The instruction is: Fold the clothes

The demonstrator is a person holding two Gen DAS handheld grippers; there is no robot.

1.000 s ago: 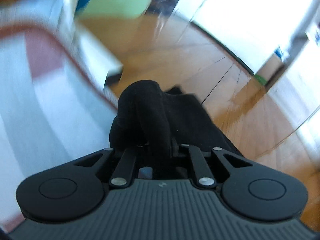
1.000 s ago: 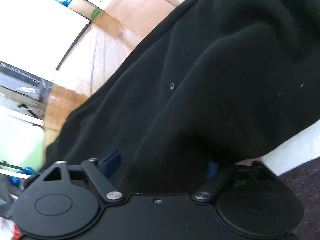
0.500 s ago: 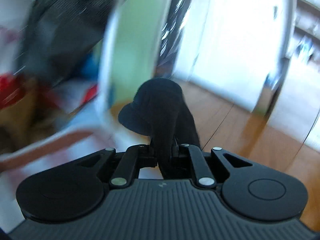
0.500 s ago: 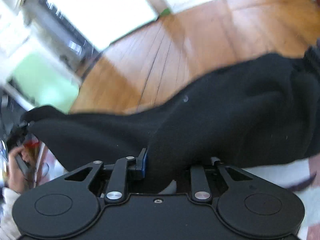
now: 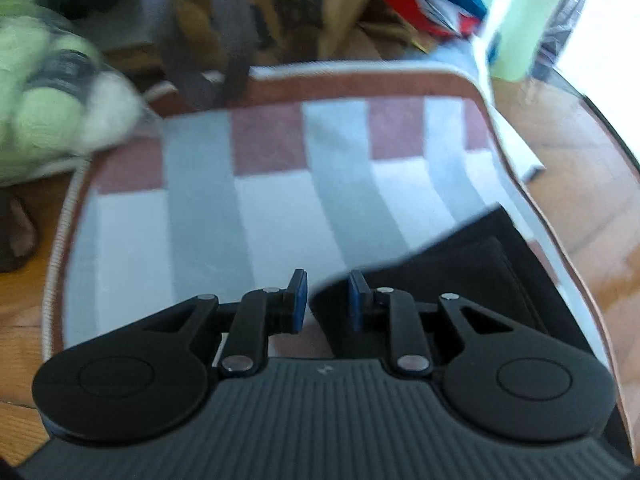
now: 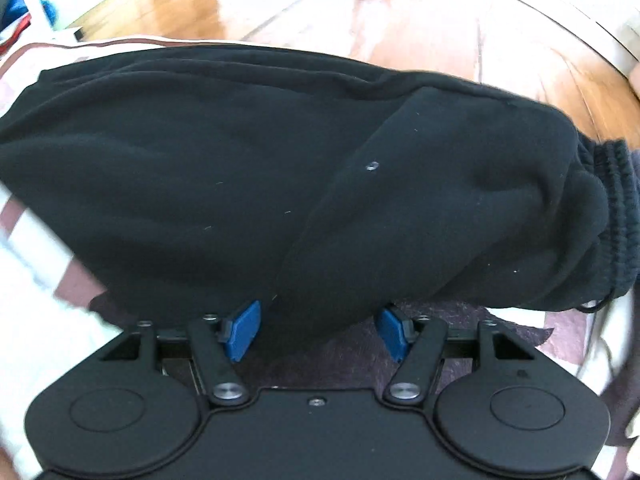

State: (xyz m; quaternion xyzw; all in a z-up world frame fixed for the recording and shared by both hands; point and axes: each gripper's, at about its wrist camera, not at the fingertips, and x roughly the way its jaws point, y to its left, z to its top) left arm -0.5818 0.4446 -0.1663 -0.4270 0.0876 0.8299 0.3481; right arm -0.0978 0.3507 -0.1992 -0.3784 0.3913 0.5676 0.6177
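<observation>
Opening left gripper [image 5: 328, 300]: jaws parting, nothing between them.
Right gripper [image 6: 318, 330]: jaws widening, released around black fleece sweatpants [image 6: 280, 160].
Sweatpants: lying on striped maroon-and-white rug [image 5: 272, 200].

Domestic room, likely a living space. Wooden plank floor [image 5: 580, 184] is seen around a striped rug [image 5: 280, 200] with a brown border. Household clutter is piled behind the rug: brown paper bag [image 5: 296, 8], green-and-white plush item [image 5: 44, 116], red and blue fabrics [image 5: 436, 0]. Bright daylight is admitted at the right edge.
</observation>
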